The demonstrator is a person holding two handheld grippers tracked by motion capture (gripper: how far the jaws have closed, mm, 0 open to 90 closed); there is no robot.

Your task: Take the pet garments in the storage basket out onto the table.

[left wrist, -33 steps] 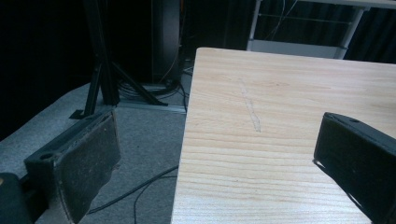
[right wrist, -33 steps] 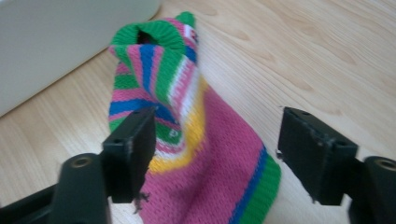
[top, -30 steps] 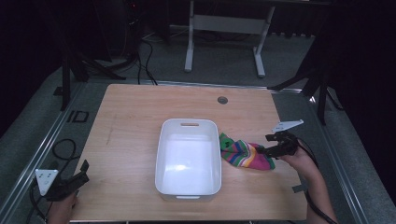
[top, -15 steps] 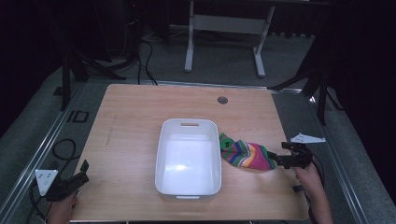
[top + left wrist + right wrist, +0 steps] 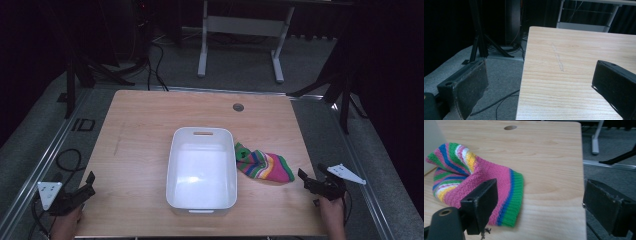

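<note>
A white rectangular tub point(image 5: 202, 170) sits near the middle of the wooden desk point(image 5: 140, 130), its long side running from near to far and a handle slot at its far end. Just to its right lies a striped knitted sock point(image 5: 263, 165) in pink, green, blue, yellow and white, one end touching or almost touching the tub's right wall, the green cuff pointing right. The right tool point(image 5: 311, 182) hovers at the desk's near right edge, just right of the sock and apart from it; in the right gripper view its jaws stand wide, with the sock point(image 5: 471, 177) lying behind the left jaw and nothing between them. The left tool point(image 5: 82, 190) is at the near left corner, well apart from the tub; in the left gripper view its jaws are spread wide over the desk's left edge, holding nothing. A round cable hole point(image 5: 238, 107) sits toward the far side of the desk.
</note>
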